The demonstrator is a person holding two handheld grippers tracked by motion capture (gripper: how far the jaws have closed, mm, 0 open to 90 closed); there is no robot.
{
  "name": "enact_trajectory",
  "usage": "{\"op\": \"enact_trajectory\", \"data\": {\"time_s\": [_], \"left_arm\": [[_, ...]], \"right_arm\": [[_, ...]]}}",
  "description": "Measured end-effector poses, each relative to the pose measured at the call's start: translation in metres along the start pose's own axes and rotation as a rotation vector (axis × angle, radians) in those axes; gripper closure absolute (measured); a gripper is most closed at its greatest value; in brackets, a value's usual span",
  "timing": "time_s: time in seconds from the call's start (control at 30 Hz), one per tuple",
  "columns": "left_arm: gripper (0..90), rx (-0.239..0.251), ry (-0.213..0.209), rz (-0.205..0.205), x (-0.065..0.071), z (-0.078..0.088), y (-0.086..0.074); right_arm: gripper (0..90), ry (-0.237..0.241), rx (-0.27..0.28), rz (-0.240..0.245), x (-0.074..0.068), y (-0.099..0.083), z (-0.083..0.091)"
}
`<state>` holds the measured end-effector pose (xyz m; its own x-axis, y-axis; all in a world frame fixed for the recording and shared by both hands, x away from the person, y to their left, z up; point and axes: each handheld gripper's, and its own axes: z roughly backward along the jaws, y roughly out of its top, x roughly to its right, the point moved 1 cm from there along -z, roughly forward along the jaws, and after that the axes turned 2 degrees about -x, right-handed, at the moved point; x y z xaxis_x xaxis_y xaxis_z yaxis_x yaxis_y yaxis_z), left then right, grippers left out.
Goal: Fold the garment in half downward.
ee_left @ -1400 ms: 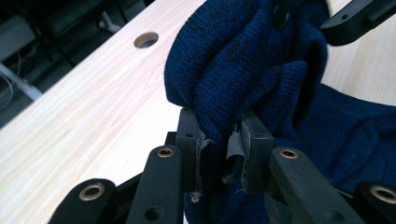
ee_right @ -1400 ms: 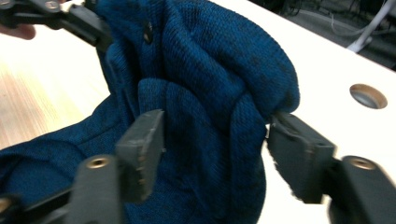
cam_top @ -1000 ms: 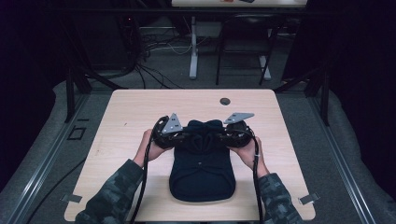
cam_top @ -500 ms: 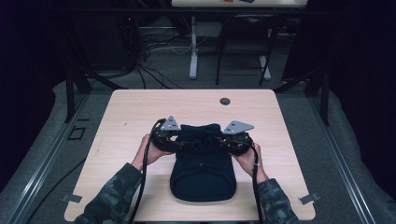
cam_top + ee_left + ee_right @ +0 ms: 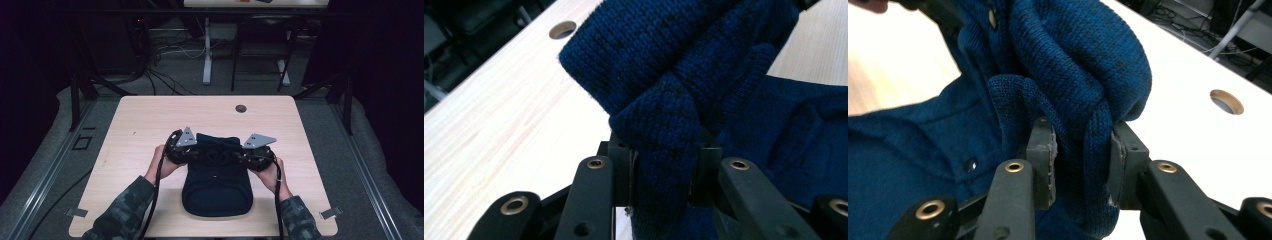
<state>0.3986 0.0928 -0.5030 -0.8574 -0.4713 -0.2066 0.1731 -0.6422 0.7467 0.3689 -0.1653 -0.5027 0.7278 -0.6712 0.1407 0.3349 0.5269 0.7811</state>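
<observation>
Dark floor, tangled cables and black stands ring a pale wooden table (image 5: pixel 140 120), where a person in camouflage sleeves works a two-jaw gripper in each hand. Between the two tools lies a dark blue knitted garment (image 5: pixel 217 187), folded into a compact bundle; its body spreads on the tabletop toward the person, just below both grippers, while its far edge is bunched up between them.

At the garment's left corner, the left gripper (image 5: pixel 196 151) has just been closing, and the left gripper view shows a thick fold of blue knit (image 5: pixel 664 150) pinched tight between its black jaws, rising straight ahead of them. Bare wood lies to the left of those jaws.

At the opposite corner, the right gripper (image 5: pixel 239 156) clamps another gathered fold (image 5: pixel 1083 135), the wool squeezed between its grey-faced pads (image 5: pixel 1044 160). Its jaws have just been easing a little wider, yet the cloth is gripped. Small dark snap buttons (image 5: pixel 971 163) show on the fabric to the left of those jaws.

A round cable hole (image 5: pixel 241 108) sits in the table beyond both grippers, well apart from them, near the far edge. Grey three-cornered plates top each tool, bearing small dark marks too fine to read. No brand, label or legible writing shows on the garment or the table.
</observation>
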Motion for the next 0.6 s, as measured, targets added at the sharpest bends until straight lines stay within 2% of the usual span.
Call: {"op": "enact_trajectory", "data": {"time_s": [0.23, 0.43, 0.6], "left_arm": [[69.2, -0.004, 0.021, -0.046, 0.010, 0.002, -0.001], [63.8, 0.005, -0.003, -0.029, 0.015, 0.004, -0.005], [63.0, 0.012, -0.013, -0.018, 0.018, 0.006, -0.011]], "right_arm": [[65.1, 0.008, -0.020, 0.008, -0.004, -0.008, 0.003], [63.1, 0.011, -0.026, 0.019, -0.008, -0.013, 0.006], [63.0, 0.011, -0.035, 0.024, -0.011, -0.017, 0.006]]}}
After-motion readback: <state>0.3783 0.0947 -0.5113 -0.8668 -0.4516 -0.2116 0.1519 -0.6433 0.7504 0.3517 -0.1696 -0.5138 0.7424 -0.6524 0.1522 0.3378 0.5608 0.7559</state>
